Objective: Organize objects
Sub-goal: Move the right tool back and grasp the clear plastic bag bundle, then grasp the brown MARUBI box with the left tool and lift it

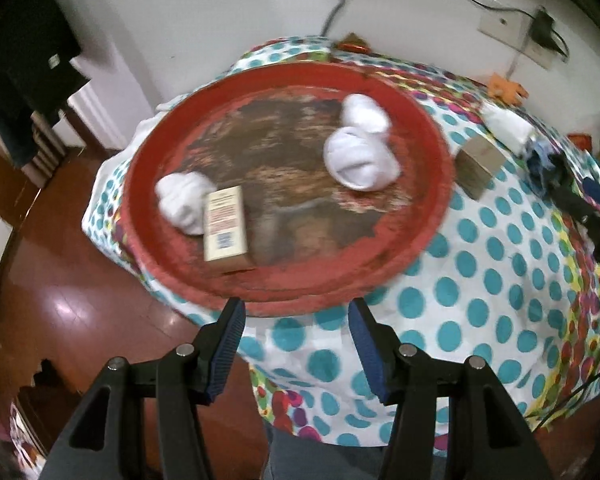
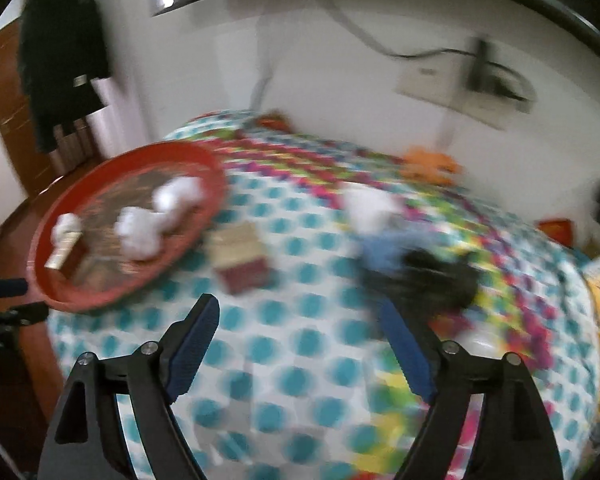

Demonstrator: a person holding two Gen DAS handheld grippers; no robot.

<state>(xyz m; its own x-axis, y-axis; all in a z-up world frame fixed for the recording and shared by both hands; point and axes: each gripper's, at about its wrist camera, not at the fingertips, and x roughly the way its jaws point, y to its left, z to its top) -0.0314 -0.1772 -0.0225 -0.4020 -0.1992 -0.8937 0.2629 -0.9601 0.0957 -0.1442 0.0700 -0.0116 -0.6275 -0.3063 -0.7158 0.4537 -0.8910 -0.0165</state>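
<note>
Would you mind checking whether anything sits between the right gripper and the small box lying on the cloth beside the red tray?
Nothing visible does. The right gripper, its jaws apart and empty, hangs over bare dotted tablecloth. The small box lies beyond, just outside the red tray; the pile of dark cloth lies off to the right.

Blurred dark bundle (image 2: 428, 276), unidentifiable

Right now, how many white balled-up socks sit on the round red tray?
3: one white balled-up sock beside the carton, two touching, and, across the round red tray.
</note>
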